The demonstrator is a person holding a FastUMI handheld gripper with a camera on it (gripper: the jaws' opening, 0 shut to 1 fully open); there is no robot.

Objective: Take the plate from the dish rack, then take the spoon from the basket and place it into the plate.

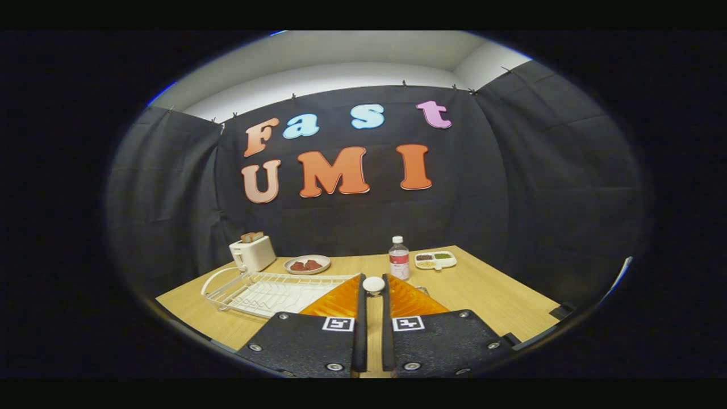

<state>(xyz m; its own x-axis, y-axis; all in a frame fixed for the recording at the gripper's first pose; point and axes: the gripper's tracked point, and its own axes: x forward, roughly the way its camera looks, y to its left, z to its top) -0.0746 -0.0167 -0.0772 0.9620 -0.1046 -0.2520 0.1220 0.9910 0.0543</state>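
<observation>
Jaws nearly closed on a white rounded item (373, 284) at the gripper (373, 291) fingertips, possibly the spoon's end. Dish rack (272, 292) lies just left on the table (488, 301); no plate discernible in it.

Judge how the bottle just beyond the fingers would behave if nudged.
The bottle stands tall and narrow, so it would probably tip. Round, it may then roll. The gripper, fingers near-closed around a small white thing, sits just short of it.

toaster (253, 253) with bread, bottle (398, 258), divided tray (435, 260), wooden table (494, 301)
</observation>
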